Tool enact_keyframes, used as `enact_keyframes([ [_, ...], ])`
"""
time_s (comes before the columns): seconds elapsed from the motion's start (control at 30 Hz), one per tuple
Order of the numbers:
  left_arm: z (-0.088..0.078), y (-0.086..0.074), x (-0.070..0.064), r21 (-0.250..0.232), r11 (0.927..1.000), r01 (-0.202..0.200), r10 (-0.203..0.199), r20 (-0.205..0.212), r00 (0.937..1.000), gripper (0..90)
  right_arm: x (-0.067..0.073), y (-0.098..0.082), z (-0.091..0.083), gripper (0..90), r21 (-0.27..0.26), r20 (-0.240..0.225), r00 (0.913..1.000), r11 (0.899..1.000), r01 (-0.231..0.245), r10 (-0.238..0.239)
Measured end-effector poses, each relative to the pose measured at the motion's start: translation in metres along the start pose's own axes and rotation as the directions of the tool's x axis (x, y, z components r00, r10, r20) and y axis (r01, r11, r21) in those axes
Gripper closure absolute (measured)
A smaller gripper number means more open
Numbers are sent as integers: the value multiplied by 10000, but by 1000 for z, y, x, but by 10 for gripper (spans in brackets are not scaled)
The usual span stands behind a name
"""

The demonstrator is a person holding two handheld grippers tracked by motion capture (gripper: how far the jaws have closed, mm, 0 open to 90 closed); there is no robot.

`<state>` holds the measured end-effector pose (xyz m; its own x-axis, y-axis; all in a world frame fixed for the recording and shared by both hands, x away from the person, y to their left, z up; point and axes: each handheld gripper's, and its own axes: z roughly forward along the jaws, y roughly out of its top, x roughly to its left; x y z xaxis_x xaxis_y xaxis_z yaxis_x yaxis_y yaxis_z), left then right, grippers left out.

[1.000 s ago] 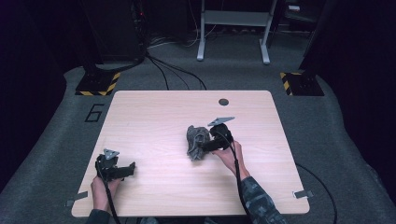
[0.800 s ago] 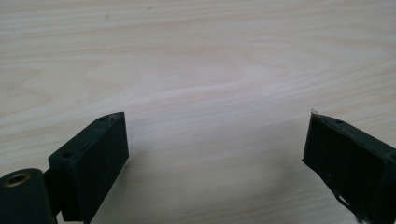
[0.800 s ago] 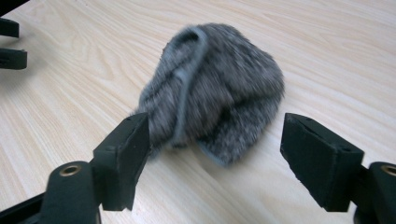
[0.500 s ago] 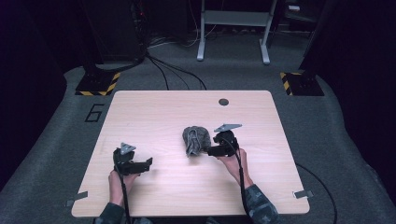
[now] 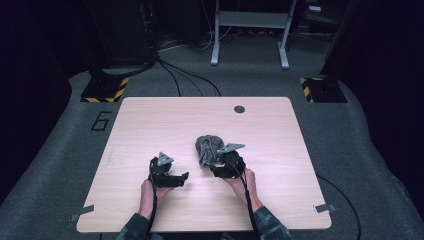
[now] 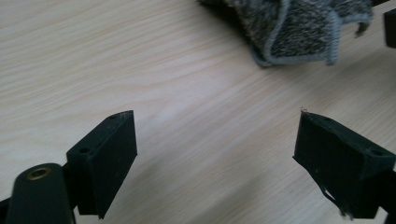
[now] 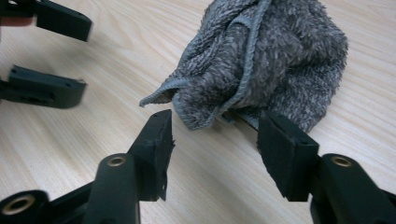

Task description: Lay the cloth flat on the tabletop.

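A small grey towel (image 5: 206, 149) lies crumpled in a heap on the wooden desk (image 5: 150, 120), a bit right of the middle and close to the person's side.

The right hand-held gripper (image 7: 215, 135) sits right at the near edge of the towel. Its jaws have just been closing, but they are apart and not pinching anything yet. A hemmed fold of the towel pokes toward the gap between them without being squeezed. The left hand-held gripper (image 6: 215, 140) is spread wide and holds nothing. Its jaws have just been closing a little too. It is over bare wood, with the towel a short way ahead of it.

What could go wrong? The right jaws might snap together just short of the fold and catch only fluff, so the towel would slide out when lifted. They could also grab several layers at once, because the heap is bunched up, and then the towel would stay in a lump. If the right side pulls before the left one has a grip, the whole heap may just drag across the smooth wood. The two tools are also near each other, so they might bump.
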<state>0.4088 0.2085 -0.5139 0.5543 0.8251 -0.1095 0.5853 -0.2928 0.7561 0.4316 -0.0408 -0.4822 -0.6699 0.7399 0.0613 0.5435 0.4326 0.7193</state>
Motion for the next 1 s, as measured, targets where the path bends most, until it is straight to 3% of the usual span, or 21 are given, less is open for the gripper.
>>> enact_keyframes([
  [0.17,10,9,-13,-8,9993,-368,368,374,9986,174,5,0,2,518,-26,264,9996,10000,88,-87],
  [0.27,16,14,-22,-20,9981,-610,610,584,9964,243,9,1,4,561,34,452,9987,9997,254,-256],
  [0.33,20,17,-28,-51,9960,-897,898,604,9941,289,10,0,6,587,34,464,9983,9994,342,-343],
  [0.6,25,20,-36,-508,9927,-1094,1125,612,9918,429,8,1,7,679,81,462,9987,9997,230,-233],
  [0.67,25,21,-37,-744,9899,-1209,1249,517,9908,521,8,1,7,716,15,493,9985,9997,256,-257],
  [0.73,26,22,-38,-749,9898,-1211,1248,469,9911,561,8,1,7,730,16,493,9985,9997,236,-237],
  [0.77,26,23,-38,-665,9894,-1292,1321,418,9903,644,9,1,7,757,-28,446,9987,9997,260,-258],
  [0.83,29,24,-39,-616,9890,-1345,1373,431,9896,672,8,1,7,768,-48,441,9984,9994,353,-351],
  [0.87,30,24,-40,-636,9878,-1418,1446,413,9886,744,9,2,6,795,-6,445,9985,9995,324,-324],
  [0.93,33,26,-42,-601,9872,-1478,1503,402,9878,774,9,2,6,808,-24,455,9983,9993,364,-363],
  [1.0,35,27,-43,-619,9869,-1490,1512,319,9880,870,8,2,6,836,-117,466,9983,9993,344,-338],
])
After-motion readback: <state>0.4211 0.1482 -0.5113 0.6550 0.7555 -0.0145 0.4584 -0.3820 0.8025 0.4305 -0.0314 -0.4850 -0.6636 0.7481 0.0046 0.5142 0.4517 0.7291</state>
